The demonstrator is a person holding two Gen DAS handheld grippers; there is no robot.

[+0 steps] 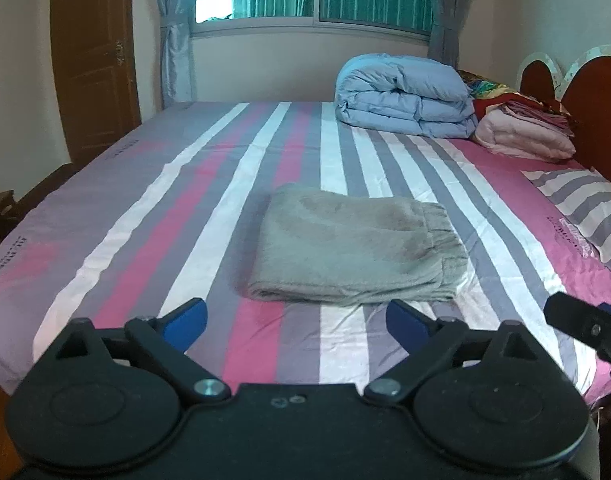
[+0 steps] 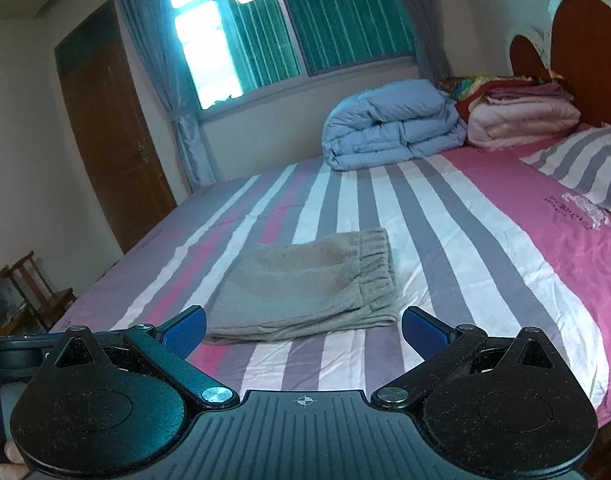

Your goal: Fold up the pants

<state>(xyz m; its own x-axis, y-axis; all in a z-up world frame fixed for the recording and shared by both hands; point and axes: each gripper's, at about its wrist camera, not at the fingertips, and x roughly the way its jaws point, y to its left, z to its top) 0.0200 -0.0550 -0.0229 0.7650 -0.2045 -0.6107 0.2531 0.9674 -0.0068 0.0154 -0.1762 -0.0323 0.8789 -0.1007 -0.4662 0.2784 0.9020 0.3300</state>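
Grey fleece pants [image 1: 357, 246] lie folded in a flat rectangle on the striped bed sheet [image 1: 153, 216], elastic waistband to the right. My left gripper [image 1: 297, 322] is open and empty, held just in front of the pants' near edge. In the right wrist view the pants [image 2: 305, 284] lie just ahead of my right gripper [image 2: 303, 330], which is open and empty, its blue pads [image 2: 421, 330] spread wide. Part of the right gripper shows at the right edge of the left wrist view [image 1: 585, 328].
A folded blue duvet [image 1: 405, 96] and pink folded bedding [image 1: 525, 132] sit at the head of the bed by the red headboard [image 1: 593, 96]. A striped pillow [image 1: 585, 208] lies at right. A wooden door [image 1: 93, 60] and chair [image 2: 37, 296] stand left.
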